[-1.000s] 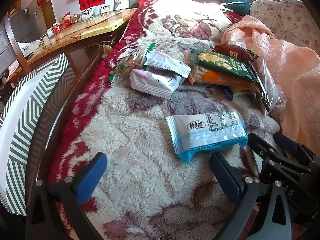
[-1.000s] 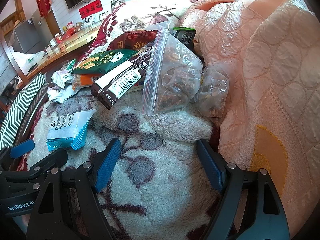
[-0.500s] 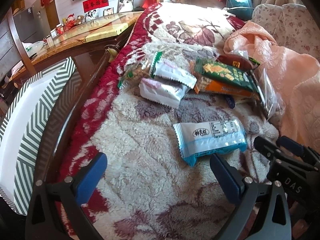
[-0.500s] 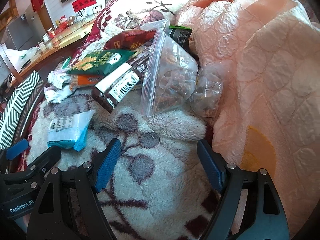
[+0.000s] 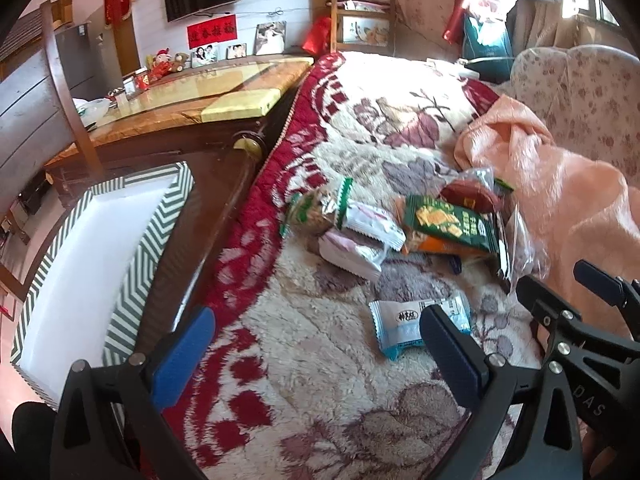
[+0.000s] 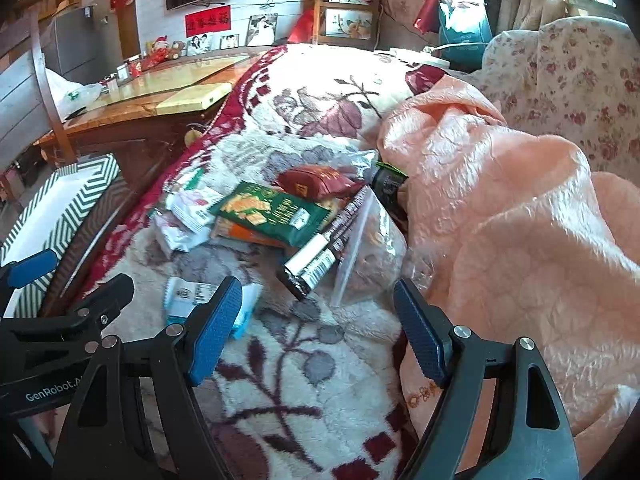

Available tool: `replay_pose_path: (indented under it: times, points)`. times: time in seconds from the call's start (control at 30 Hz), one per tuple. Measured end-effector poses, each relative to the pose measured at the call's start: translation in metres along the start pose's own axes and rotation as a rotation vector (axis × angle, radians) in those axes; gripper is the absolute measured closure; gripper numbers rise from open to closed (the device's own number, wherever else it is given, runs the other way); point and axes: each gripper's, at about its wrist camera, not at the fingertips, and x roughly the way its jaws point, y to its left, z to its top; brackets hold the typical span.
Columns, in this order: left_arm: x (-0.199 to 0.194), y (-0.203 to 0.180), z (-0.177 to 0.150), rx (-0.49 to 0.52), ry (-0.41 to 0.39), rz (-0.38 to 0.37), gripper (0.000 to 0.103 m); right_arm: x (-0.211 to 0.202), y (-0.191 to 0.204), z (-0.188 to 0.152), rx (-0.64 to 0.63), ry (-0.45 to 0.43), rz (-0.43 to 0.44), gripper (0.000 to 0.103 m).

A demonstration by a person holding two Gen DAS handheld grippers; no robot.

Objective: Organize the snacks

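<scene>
A pile of snack packets lies on a floral fleece blanket (image 5: 320, 360): a green cracker bag (image 5: 448, 220) (image 6: 276, 210), a dark red packet (image 6: 316, 182), white packets (image 5: 360, 236), a clear zip bag (image 6: 372, 256) and a dark bar (image 6: 320, 256). A blue and white packet (image 5: 404, 320) (image 6: 192, 294) lies apart, nearer me. My left gripper (image 5: 316, 356) is open and empty, above the blanket to the left of that packet. My right gripper (image 6: 316, 332) is open and empty, in front of the pile.
A white box with green zigzag walls (image 5: 132, 264) (image 6: 68, 208) stands open at the left beside the wooden bed frame (image 5: 224, 216). A peach quilt (image 6: 500, 220) is heaped to the right. A wooden table (image 5: 192, 96) stands behind the box.
Both grippers have pulled back and up, so the snacks look farther off. The left view has swung left, bringing more of the box into sight. Both stay open.
</scene>
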Motion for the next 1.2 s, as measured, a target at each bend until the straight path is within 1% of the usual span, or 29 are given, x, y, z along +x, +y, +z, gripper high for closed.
replay_pose_path:
  times: [0.13, 0.33, 0.53, 1.2]
  points:
    - [-0.004, 0.003, 0.001, -0.004, -0.009, 0.001, 0.000, -0.011, 0.009, 0.002, -0.018, -0.019, -0.004, 0.024]
    - [-0.012, 0.012, 0.002, -0.033, -0.027, -0.004, 0.000, -0.017, 0.010, 0.006, -0.021, -0.013, -0.005, 0.024]
    - [-0.012, 0.018, 0.001, -0.052, -0.018, 0.003, 0.000, -0.023, 0.012, 0.010, -0.044, -0.020, -0.024, 0.024]
    - [-0.007, 0.019, -0.003, -0.059, -0.001, 0.004, 0.000, -0.020, 0.010, 0.009, -0.033, 0.001, -0.014, 0.024]
